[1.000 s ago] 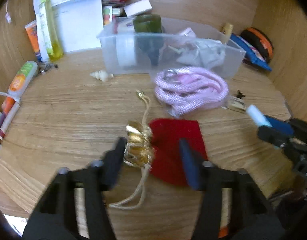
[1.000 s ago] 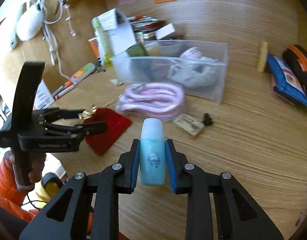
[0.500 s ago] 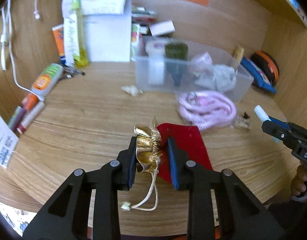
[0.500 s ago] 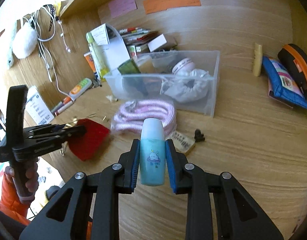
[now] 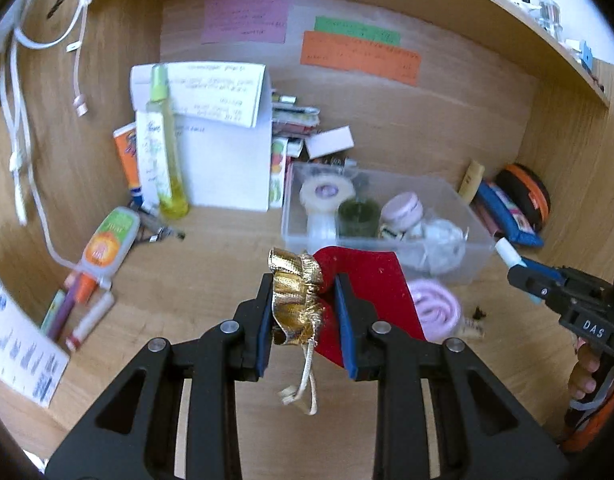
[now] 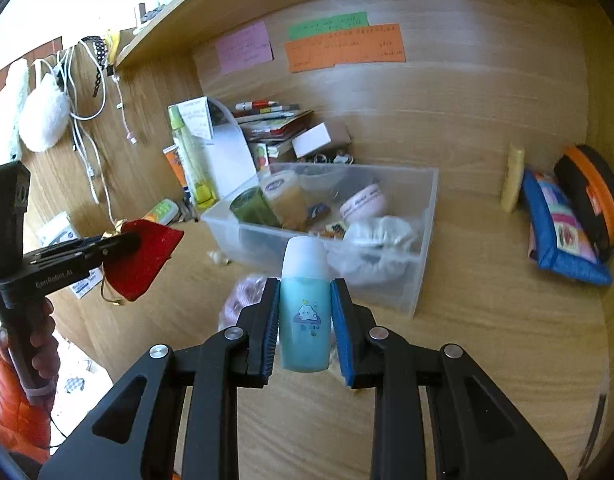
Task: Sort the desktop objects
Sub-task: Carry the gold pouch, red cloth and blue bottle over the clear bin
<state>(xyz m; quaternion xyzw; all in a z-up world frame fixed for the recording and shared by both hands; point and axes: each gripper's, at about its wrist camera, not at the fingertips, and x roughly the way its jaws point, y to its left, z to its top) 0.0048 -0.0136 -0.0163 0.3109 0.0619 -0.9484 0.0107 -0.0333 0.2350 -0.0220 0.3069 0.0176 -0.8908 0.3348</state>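
The left claw point(image 5: 305, 312) is closed on the gathered gold neck of a red drawstring pouch point(image 5: 371, 280), its blue pads pinching the crumpled gold fabric while the red body sticks out to the right and a cream cord dangles below the jaws. From the right wrist view the pouch point(image 6: 145, 258) hangs clear of the counter point(image 6: 487, 340), with the person's hand point(image 6: 39, 354) wrapped around the claw's black handle low at the left. The right claw point(image 6: 305, 320) is clamped on a small turquoise bottle point(image 6: 305, 312) with a white cap and a little cloud picture on its front; the bottle stands upright between the blue pads, cap pointing away from the camera. Just beyond both claws a clear plastic bin point(image 6: 423, 248) sits on the counter, holding a roll of tape, a dark green jar, a pink round tin and some bunched white material. A coiled pink rope point(image 5: 437, 310) lies on the counter just in front of the bin. A tall yellow-green bottle point(image 5: 165, 152) leans against white paper at the back left, and a blue patterned pouch point(image 6: 559, 232) rests against the right wall beside a black-and-orange case point(image 6: 595, 196).
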